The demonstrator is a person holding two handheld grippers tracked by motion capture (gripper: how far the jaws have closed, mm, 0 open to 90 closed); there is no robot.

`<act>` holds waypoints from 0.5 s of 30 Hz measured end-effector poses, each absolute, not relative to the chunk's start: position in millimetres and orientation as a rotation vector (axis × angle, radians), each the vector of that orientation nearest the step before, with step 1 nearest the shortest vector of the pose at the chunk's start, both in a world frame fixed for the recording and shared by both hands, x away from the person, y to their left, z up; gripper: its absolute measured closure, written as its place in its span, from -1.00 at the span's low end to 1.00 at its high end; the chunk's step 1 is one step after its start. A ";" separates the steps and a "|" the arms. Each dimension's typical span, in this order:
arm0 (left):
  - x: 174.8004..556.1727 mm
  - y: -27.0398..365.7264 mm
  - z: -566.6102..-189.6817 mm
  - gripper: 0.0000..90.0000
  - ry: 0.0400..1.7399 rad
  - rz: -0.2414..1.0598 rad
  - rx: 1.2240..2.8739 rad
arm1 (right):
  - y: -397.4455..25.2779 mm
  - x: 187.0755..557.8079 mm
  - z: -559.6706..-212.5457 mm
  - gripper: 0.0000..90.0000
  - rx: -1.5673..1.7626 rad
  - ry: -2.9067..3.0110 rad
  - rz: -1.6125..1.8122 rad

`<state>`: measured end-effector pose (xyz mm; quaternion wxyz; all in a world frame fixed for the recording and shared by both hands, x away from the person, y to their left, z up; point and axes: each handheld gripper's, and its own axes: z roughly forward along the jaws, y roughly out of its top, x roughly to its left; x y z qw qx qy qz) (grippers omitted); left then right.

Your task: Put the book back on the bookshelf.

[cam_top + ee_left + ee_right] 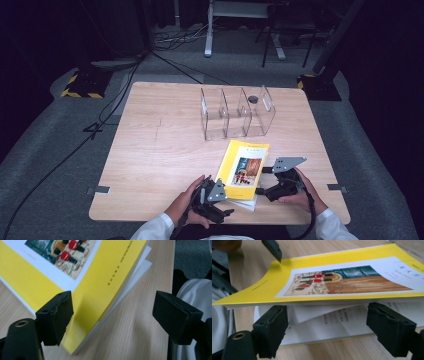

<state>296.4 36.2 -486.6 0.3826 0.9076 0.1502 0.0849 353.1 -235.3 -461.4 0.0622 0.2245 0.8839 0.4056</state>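
Both grippers open at near table edge: left gripper (226, 192) straddling yellow book (244, 169) spine corner, right gripper (266, 181) facing its fore-edge; suggest closing on full page block, not just lifted cover, before standing it toward clear file rack (237, 114).

Wooden table (150, 150): yellow book (243, 170), clear organizer (237, 113).

The high view looks forward and down from above the person's side onto the whole table (150, 150), while the 2 gripper views sit very near and low, facing the yellow book (244, 167) from opposite sides, a thing all 3 views share.
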 end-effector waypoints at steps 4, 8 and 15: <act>294.6 17.4 -489.4 -0.61 0.387 0.298 2.318 | -233.4 352.4 -459.2 -0.60 0.682 2.662 1.241; 293.4 8.0 -490.2 -0.50 0.410 0.377 2.304 | -232.3 352.2 -457.5 -0.58 0.692 2.654 1.255; 292.7 4.6 -489.0 -0.19 0.430 0.474 2.288 | -232.1 348.2 -451.1 -0.56 0.689 2.639 1.281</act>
